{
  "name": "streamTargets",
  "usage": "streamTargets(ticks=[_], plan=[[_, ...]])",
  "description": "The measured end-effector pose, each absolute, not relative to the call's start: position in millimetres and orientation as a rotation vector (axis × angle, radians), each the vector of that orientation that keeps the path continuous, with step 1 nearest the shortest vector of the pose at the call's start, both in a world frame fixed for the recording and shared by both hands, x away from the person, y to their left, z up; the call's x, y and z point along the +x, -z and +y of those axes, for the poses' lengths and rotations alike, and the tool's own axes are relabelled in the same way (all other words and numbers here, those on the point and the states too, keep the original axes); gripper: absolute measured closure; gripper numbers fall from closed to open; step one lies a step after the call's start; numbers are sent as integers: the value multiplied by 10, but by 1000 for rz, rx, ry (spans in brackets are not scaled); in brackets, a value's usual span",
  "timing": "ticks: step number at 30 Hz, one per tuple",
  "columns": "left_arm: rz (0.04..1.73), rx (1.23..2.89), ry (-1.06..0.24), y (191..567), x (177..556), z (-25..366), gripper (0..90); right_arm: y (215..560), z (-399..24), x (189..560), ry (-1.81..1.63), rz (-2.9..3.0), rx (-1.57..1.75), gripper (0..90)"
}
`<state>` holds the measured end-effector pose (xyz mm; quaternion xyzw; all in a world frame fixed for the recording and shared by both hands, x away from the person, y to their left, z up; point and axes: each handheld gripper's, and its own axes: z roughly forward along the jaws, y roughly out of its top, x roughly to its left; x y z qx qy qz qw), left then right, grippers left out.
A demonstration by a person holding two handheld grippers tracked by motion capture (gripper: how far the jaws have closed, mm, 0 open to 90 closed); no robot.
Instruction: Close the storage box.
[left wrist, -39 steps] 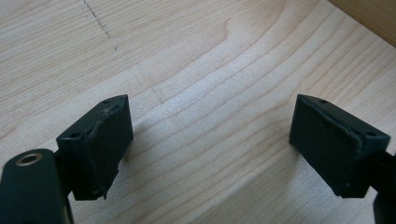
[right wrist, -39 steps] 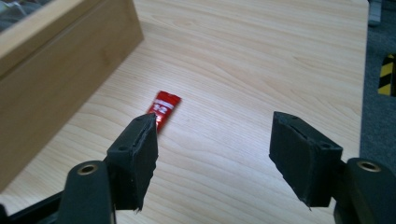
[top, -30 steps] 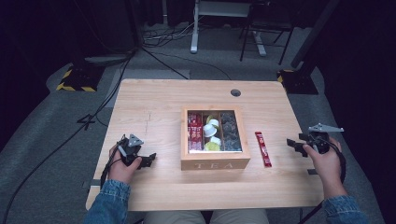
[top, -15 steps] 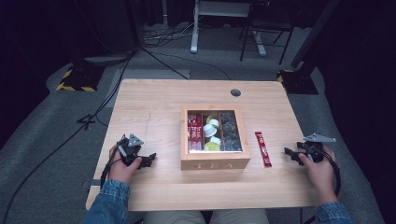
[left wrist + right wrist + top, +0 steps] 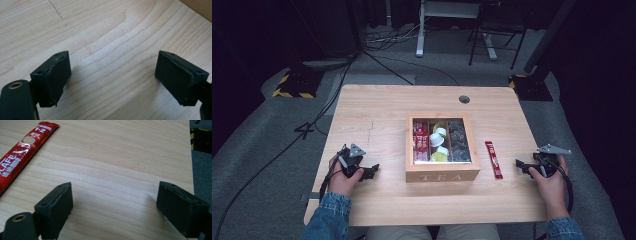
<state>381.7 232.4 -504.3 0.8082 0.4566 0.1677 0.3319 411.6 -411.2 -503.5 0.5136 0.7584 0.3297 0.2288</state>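
Red sachet (image 5: 493,159) — beside right gripper (image 5: 525,165)

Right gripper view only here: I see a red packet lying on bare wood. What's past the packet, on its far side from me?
Observer: A wooden box marked TEA sits mid-table, close beside the red packet but not touching it.
Operator: What's inside?
Observer: Three compartments: red sachets at the high view's left, white cups in the middle, dark items at the right.
Operator: And the other hand?
Observer: The left tool sits low at the table on the box's other side, jaws open, nothing between them.
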Motion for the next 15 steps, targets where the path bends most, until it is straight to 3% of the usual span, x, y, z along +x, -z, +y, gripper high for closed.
streamTargets(ticks=[15], plan=[[1193,2112,-439,5043,3817,2324,138,5036,-4111,4117,-900,2081,1426,116]])
